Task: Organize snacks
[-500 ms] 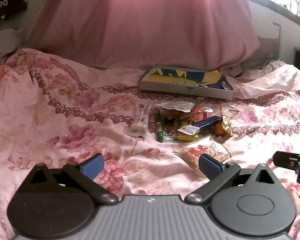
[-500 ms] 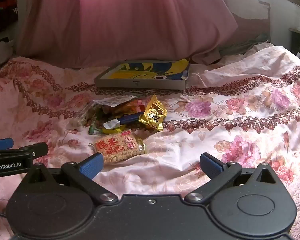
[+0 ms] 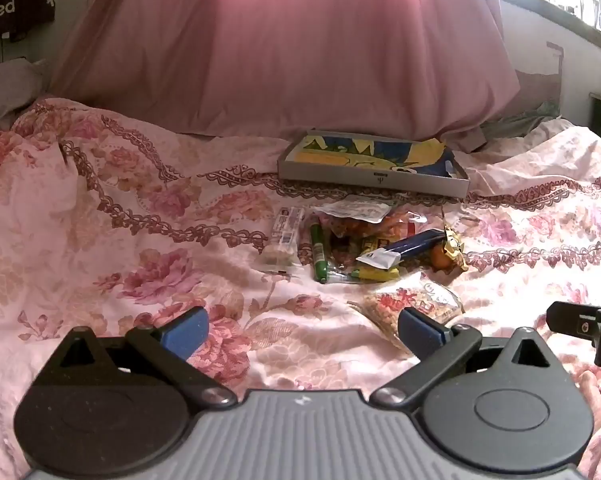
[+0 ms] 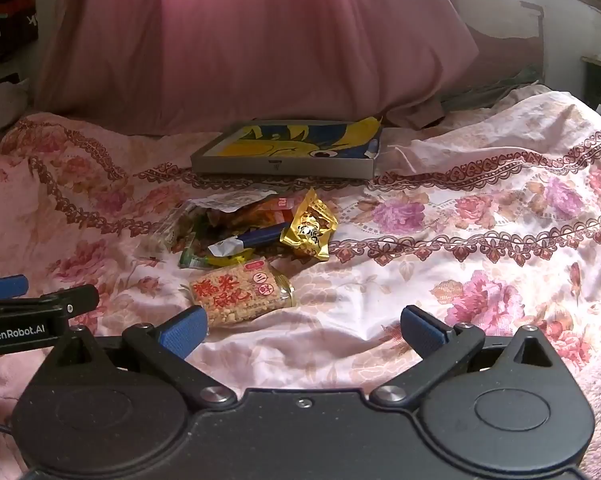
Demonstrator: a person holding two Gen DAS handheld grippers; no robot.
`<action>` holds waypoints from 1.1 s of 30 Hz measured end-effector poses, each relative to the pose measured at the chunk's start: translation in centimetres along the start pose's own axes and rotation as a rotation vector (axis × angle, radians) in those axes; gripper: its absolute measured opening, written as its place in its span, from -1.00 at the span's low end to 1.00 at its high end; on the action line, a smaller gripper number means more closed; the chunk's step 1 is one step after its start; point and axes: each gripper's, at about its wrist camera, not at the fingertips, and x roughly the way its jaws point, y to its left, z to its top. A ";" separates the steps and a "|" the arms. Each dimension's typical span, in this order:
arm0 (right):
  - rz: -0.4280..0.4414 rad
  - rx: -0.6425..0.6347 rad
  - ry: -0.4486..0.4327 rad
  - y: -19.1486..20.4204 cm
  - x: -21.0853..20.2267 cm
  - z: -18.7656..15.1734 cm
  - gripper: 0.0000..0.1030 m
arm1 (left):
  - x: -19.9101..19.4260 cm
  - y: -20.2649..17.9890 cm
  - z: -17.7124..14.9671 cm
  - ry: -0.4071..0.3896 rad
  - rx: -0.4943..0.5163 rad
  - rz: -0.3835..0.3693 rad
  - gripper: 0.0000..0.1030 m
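On the flowered bedspread [image 4: 480, 200], the snacks [image 4: 256, 232] lie heaped just in front of the flat box [image 4: 288, 152]. The rice-cracker pack [image 4: 240, 292] lies nearest, its long axis running left to right, tilted slightly. Both the left gripper [image 3: 302, 330] and the right gripper [image 4: 302, 330] stand spread wide and empty above the bedspread.

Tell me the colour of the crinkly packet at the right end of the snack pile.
Gold packet; right wrist view shows it best.
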 end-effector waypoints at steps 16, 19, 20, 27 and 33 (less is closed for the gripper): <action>0.003 -0.001 -0.001 0.3 -0.1 -0.2 0.99 | -0.2 0.3 0.1 0.000 -0.007 0.003 0.99; 0.003 -0.001 0.000 0.3 -0.1 -0.2 0.99 | -0.1 0.2 0.1 0.002 -0.006 0.004 0.99; 0.003 -0.001 0.000 0.3 -0.1 -0.2 0.99 | -0.1 0.2 0.1 0.002 -0.006 0.004 0.99; 0.003 -0.001 0.000 0.3 -0.1 -0.2 0.99 | -0.1 0.2 0.1 0.002 -0.006 0.005 0.99; 0.003 -0.001 0.000 0.3 -0.1 -0.1 0.99 | -0.1 0.2 0.1 0.003 -0.006 0.005 0.99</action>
